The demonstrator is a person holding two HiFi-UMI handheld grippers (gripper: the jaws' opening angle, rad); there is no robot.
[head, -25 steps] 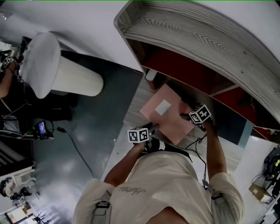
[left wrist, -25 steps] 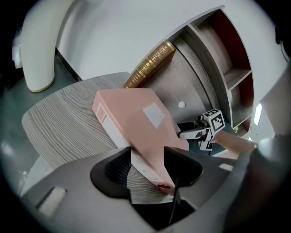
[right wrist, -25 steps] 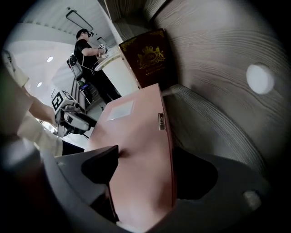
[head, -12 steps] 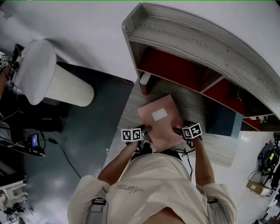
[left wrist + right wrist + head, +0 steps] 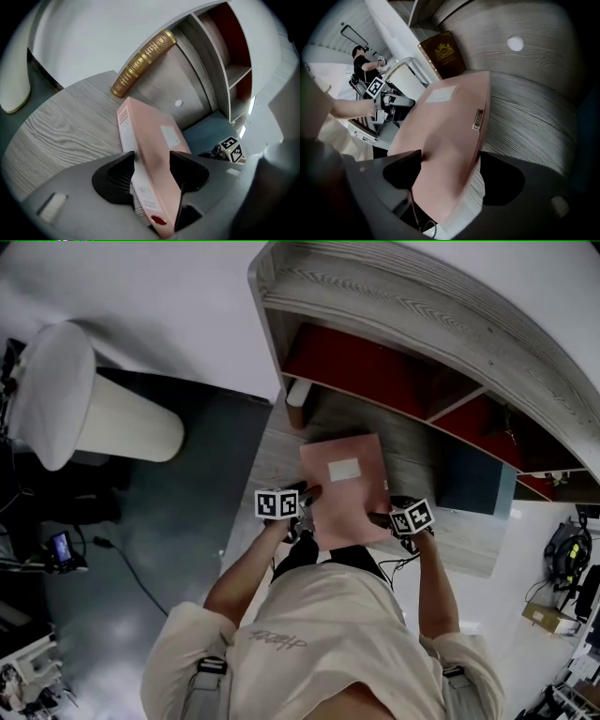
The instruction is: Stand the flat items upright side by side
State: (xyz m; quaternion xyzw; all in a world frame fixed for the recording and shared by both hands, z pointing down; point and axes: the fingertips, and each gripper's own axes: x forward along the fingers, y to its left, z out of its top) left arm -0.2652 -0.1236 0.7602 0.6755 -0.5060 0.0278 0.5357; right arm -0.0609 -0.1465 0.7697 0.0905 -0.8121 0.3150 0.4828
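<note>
A pink box file (image 5: pixel 342 488) with a white label hangs flat between my two grippers, above the wooden ledge (image 5: pixel 281 457) in front of the shelf unit. My left gripper (image 5: pixel 307 509) is shut on its near left edge; in the left gripper view the jaws (image 5: pixel 152 168) clamp the file (image 5: pixel 150 150) across its thickness. Those jaws have just eased slightly wider, with the file still between them. My right gripper (image 5: pixel 380 518) is shut on the near right edge, and its jaws (image 5: pixel 450 173) pinch the file (image 5: pixel 445 117) by its paper side. A brown book with gold print (image 5: pixel 143 63) (image 5: pixel 443 54) leans against the shelf wall.
The wood-grain shelf unit (image 5: pixel 422 324) with red inner panels stands beyond the ledge. A white cylinder stool (image 5: pixel 103 418) stands on the dark floor at left. A blue-grey panel (image 5: pixel 473 488) lies right of the ledge. Another person (image 5: pixel 363 63) stands far off.
The file has swung from a diagonal lie to square with the shelf. My right gripper moved left and toward me with it, and the left gripper shifted slightly.
</note>
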